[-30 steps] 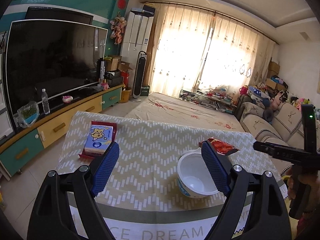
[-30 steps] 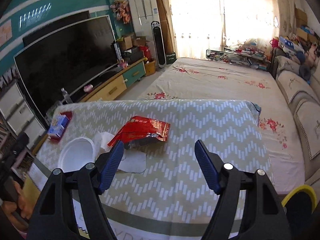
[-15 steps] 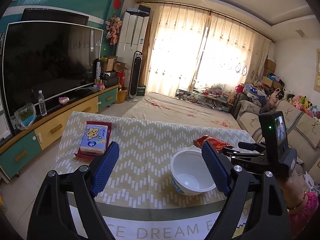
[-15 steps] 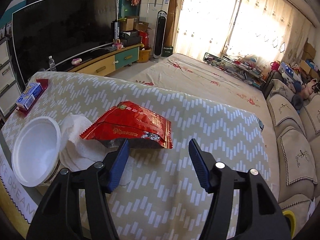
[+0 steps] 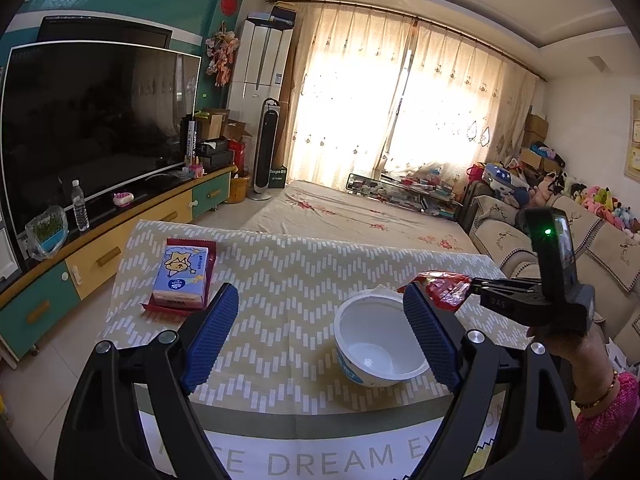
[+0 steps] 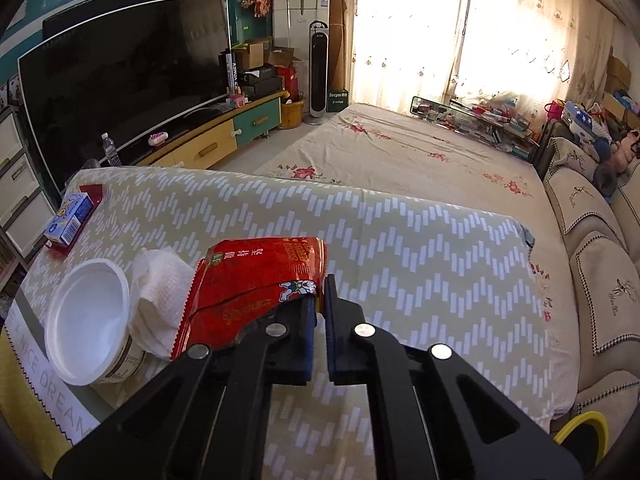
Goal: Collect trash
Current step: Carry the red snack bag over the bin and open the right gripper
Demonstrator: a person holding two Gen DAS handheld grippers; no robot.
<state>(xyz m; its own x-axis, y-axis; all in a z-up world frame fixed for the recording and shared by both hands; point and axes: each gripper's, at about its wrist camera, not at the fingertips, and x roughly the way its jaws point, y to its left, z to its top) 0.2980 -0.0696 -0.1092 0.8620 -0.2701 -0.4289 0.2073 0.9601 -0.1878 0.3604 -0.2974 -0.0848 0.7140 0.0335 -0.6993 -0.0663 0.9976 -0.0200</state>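
Note:
My right gripper (image 6: 319, 304) is shut on the near right corner of a red snack wrapper (image 6: 256, 280) on the chevron tablecloth; it also shows in the left wrist view (image 5: 474, 286) gripping the wrapper (image 5: 444, 286). A crumpled white tissue (image 6: 160, 300) lies between the wrapper and an empty white paper bowl (image 6: 88, 312). My left gripper (image 5: 320, 336) is open and empty, above the table's near edge, with the bowl (image 5: 376, 340) beside its right finger.
A blue tissue pack (image 5: 182, 274) on a red tray sits at the table's far left. A TV cabinet (image 5: 100, 252) runs along the left. A sofa (image 6: 592, 232) is to the right. A yellow bin rim (image 6: 580, 428) shows at the lower right.
My right gripper moved down to the red wrapper and closed on its corner. My left gripper stayed open and shifted only slightly.

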